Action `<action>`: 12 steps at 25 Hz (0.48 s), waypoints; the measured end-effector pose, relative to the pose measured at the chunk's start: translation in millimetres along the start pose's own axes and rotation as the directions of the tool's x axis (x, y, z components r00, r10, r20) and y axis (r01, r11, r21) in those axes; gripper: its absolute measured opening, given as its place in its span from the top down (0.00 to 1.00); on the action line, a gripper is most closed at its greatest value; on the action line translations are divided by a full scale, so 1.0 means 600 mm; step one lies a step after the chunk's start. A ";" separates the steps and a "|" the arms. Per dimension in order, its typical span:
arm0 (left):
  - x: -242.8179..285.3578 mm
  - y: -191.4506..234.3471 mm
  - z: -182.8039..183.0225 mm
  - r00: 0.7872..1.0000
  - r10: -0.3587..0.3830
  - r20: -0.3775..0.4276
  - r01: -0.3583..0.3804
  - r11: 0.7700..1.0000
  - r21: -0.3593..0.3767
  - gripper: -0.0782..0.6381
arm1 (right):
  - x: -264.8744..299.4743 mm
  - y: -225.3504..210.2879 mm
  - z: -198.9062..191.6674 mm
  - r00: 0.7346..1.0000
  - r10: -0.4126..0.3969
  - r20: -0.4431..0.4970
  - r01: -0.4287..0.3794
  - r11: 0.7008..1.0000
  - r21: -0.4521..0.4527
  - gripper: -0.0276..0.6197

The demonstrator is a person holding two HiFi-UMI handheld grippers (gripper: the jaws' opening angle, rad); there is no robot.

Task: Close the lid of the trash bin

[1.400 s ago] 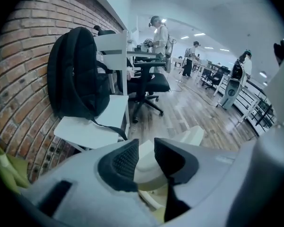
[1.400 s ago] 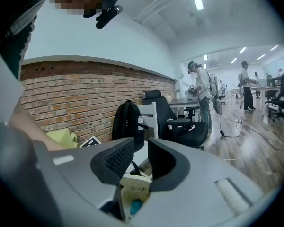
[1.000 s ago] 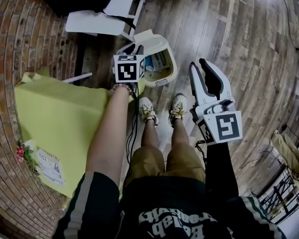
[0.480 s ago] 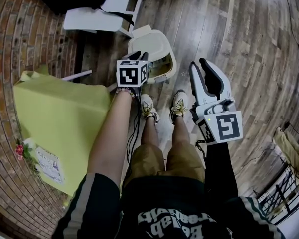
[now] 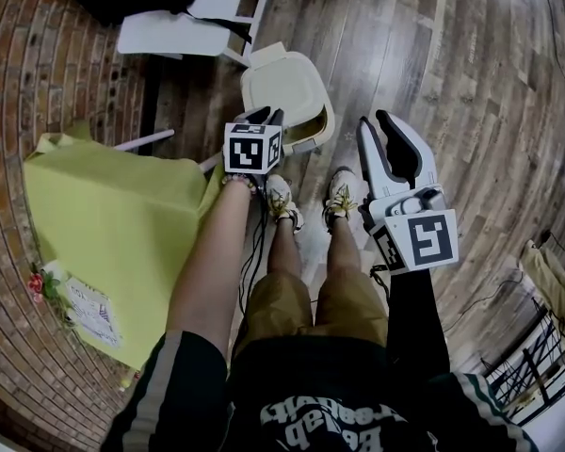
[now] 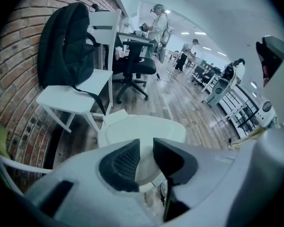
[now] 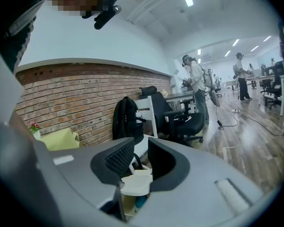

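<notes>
The cream trash bin stands on the wood floor in front of my feet, and its lid [image 5: 284, 88] lies down over the opening. A thin gap shows under the lid [image 7: 132, 181] in the right gripper view. My left gripper [image 5: 266, 114] hangs over the lid's near left edge, pointing steeply down. Its jaws have just been closing, still stand apart with nothing between them, and the lid [image 6: 142, 129] shows beyond the left gripper [image 6: 146, 144]. I cannot tell whether the tips touch it. My right gripper [image 5: 377, 119] hovers to the right of the bin, open and empty, and the right gripper [image 7: 141, 145] points roughly level.
A white chair [image 5: 179, 31] with a black backpack [image 6: 66, 41] stands behind the bin by the brick wall [image 5: 38, 73]. A yellow-green covered table [image 5: 113, 234] is on the left. My shoes [image 5: 279, 202] are close to the bin. A black office chair [image 6: 132, 65] and people stand farther back.
The lid has come down over the bin and now hides the contents that showed a second ago. My left gripper moved down and toward me with it. The right gripper barely moved.
</notes>
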State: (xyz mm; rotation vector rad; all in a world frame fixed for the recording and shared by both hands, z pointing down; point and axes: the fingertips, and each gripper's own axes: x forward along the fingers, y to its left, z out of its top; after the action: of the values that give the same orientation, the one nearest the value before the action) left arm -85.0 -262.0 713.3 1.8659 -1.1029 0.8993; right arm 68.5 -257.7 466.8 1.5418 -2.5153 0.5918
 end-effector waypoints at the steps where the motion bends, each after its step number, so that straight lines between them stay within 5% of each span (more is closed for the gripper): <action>1: 0.004 -0.002 -0.006 1.000 -0.004 -0.010 0.004 1.000 0.007 0.75 | 0.001 -0.001 -0.005 1.000 0.000 -0.003 0.000 1.000 0.004 0.80; 12: 0.039 -0.013 -0.059 0.997 -0.033 -0.070 0.034 0.999 0.012 0.77 | 0.014 -0.006 -0.051 0.999 0.013 -0.031 -0.012 1.000 0.027 0.80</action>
State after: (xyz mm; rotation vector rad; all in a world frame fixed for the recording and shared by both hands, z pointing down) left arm -75.5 -236.8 747.5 1.8442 -1.0233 0.9475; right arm 64.7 -254.0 498.6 1.5147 -2.5061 0.6490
